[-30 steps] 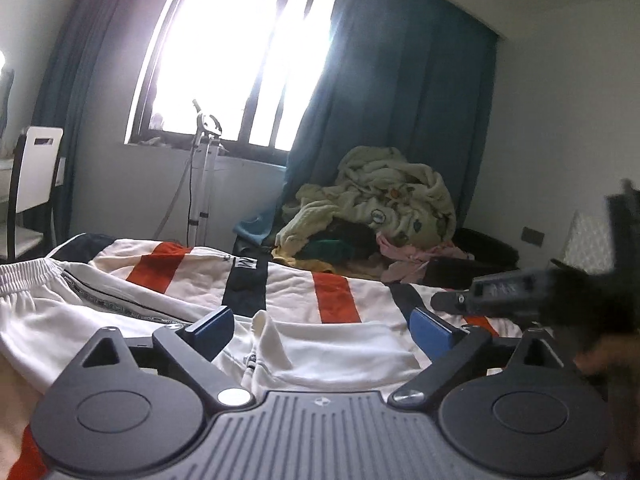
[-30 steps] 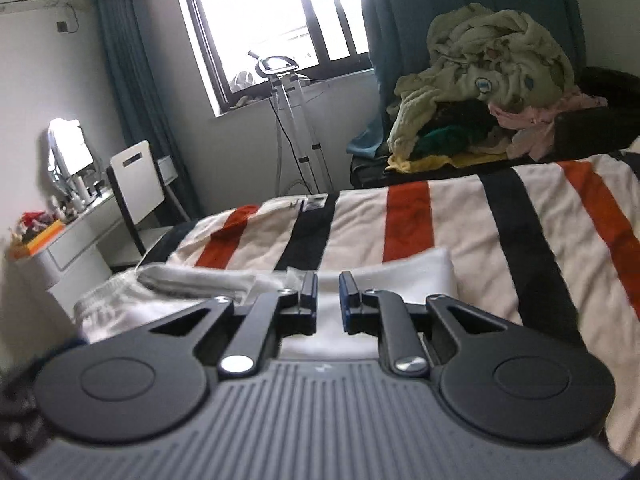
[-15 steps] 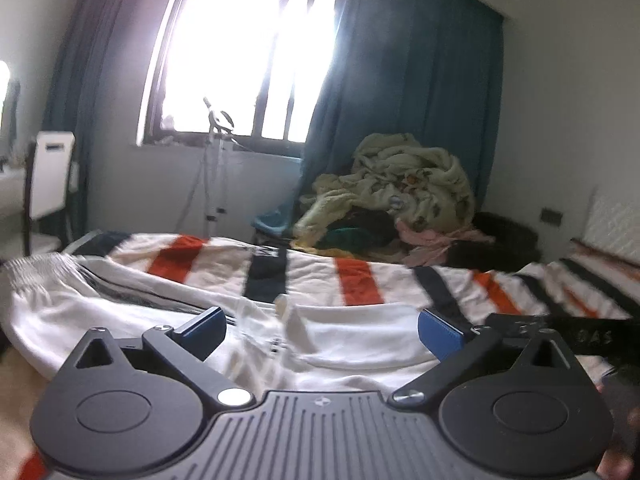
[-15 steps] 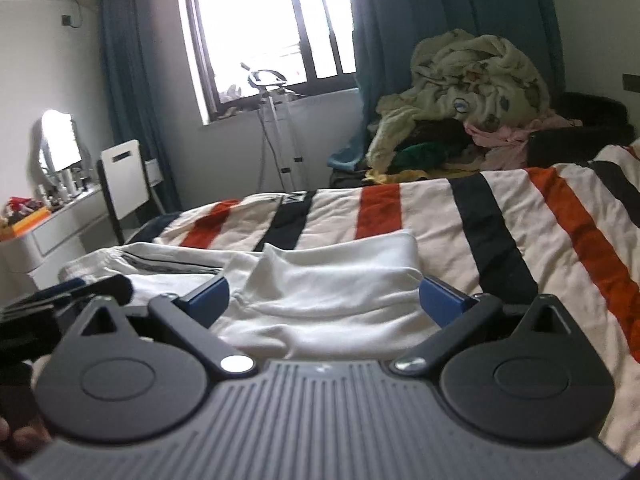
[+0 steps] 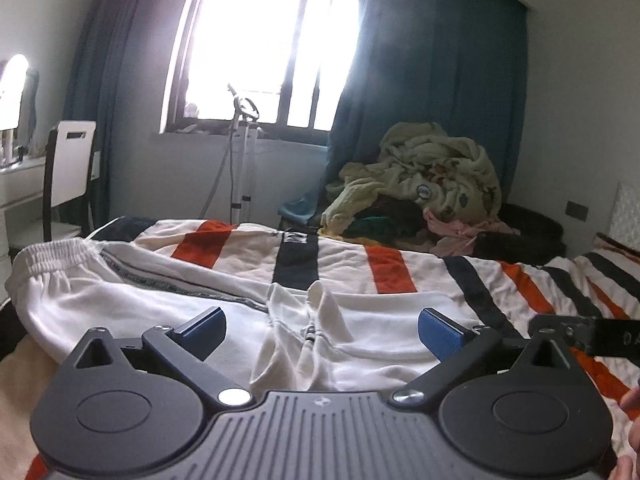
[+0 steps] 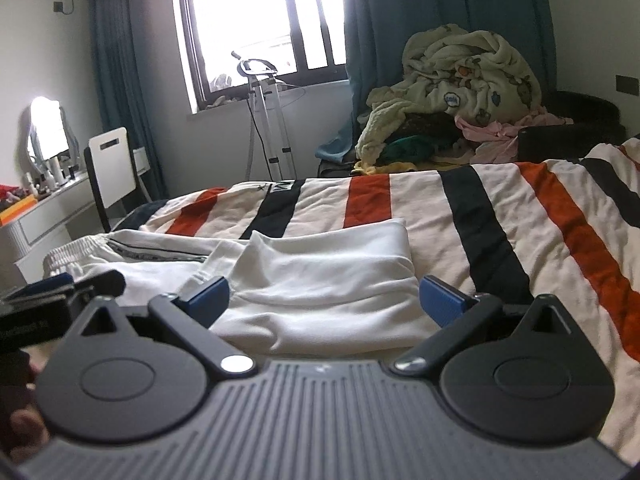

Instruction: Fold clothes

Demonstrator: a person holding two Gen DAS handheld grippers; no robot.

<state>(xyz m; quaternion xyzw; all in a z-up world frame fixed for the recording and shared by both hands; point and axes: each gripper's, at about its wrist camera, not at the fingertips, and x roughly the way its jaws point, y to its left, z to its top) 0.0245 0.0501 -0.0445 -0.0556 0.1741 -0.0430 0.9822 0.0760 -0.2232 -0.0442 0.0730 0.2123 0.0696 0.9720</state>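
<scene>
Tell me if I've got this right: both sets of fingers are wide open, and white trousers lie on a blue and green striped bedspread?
Not quite. The bedspread is cream with orange and black stripes, not blue and green, as the right wrist view shows. The rest holds: the white trousers lie on it, and both the left gripper and the right gripper have fingers wide open.

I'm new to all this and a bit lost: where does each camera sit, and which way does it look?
Left wrist view: behind the open left gripper, looking over white trousers on the striped bedspread toward the window; fingertips show at right.
Right wrist view: behind the open right gripper, facing likewise; fingers at left.
Shared: trousers, bedspread, window, each other's gripper.
</scene>
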